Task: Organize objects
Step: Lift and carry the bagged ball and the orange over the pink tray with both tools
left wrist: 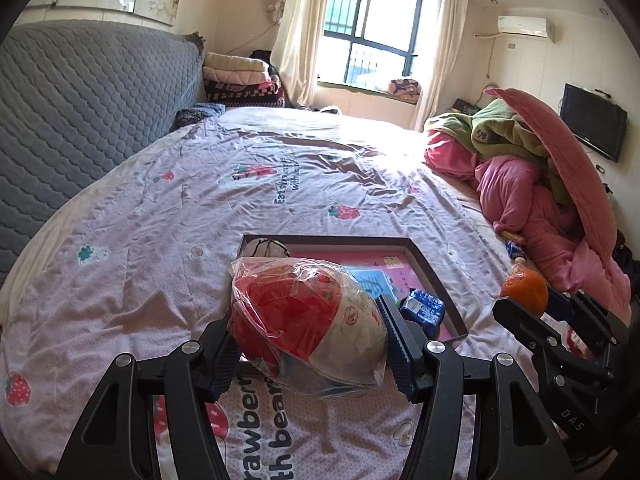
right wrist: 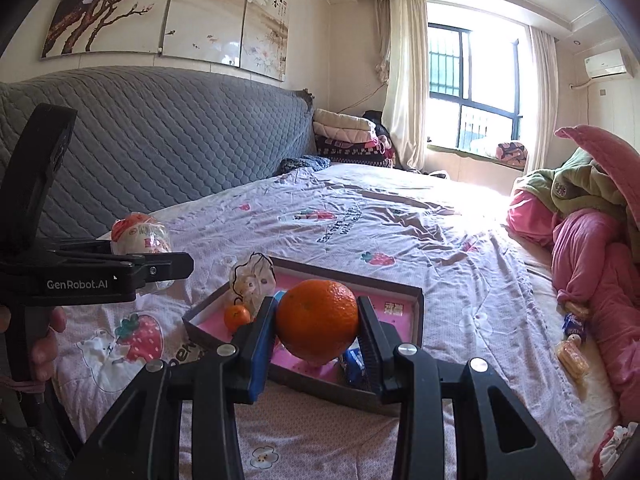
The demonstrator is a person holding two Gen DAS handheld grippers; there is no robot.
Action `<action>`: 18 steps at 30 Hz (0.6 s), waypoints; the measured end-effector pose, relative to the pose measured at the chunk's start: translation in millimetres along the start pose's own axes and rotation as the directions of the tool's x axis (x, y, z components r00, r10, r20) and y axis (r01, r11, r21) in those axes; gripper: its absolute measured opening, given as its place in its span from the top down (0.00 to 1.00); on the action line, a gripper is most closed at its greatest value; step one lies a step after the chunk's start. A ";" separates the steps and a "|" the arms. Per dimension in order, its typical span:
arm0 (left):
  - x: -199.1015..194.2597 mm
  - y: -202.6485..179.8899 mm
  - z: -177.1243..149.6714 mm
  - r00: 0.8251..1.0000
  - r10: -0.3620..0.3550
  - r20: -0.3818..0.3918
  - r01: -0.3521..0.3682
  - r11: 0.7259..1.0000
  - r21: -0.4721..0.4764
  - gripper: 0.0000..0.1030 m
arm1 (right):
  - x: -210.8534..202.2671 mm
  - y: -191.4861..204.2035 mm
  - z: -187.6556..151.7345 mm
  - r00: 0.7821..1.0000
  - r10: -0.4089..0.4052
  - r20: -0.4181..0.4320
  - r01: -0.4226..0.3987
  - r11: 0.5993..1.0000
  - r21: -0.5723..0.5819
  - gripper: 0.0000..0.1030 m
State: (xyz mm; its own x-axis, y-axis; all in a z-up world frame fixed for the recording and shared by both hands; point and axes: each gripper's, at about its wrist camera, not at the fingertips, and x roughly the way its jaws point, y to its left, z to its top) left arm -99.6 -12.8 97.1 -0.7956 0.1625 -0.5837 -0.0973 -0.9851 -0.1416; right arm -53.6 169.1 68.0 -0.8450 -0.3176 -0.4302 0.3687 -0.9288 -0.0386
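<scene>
While both loads hung above the bed, the sound course seemed to be to carry each over the tray's rim and lower it before letting go. At frame centre the right gripper (right wrist: 318, 322) pinched a large orange (right wrist: 317, 320), jaws moderately spread; the left gripper (left wrist: 308, 332) clamped a plastic-wrapped red-and-white package (left wrist: 308, 316), jaws wide. Just beyond lay the shallow tray (right wrist: 416, 312), holding a small orange (right wrist: 237, 317) and a blue packet (right wrist: 354, 364).

A pink quilt (left wrist: 520, 200) (heaped) lies beside the grey headboard's (right wrist: 160, 152) bed.
</scene>
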 end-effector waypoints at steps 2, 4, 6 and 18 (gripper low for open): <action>-2.6 1.2 8.1 1.000 0.001 0.011 -0.001 1.000 0.002 0.38 | -1.3 0.2 8.2 1.000 0.000 0.013 0.000 1.000 -0.001 0.62; -5.0 1.9 15.9 1.000 0.006 0.024 -0.007 1.000 0.012 0.38 | -2.1 -0.4 17.2 1.000 0.000 0.030 0.000 1.000 0.004 0.62; -6.3 4.2 22.2 0.999 0.004 0.033 -0.004 1.000 0.010 0.38 | -2.6 -0.6 25.1 0.999 0.001 0.047 -0.001 1.000 0.003 0.62; 12.2 14.2 47.6 0.999 0.010 0.052 -0.011 1.000 0.021 0.38 | 10.3 -4.0 54.0 0.996 -0.005 0.085 0.004 1.000 0.004 0.62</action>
State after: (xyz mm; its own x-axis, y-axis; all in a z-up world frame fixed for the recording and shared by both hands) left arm -139.1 -27.5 126.0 -0.8268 0.1493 -0.5423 -0.1009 -0.9879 -0.1182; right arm -84.7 159.3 112.5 -0.8765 -0.3282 -0.3521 0.3633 -0.9309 -0.0366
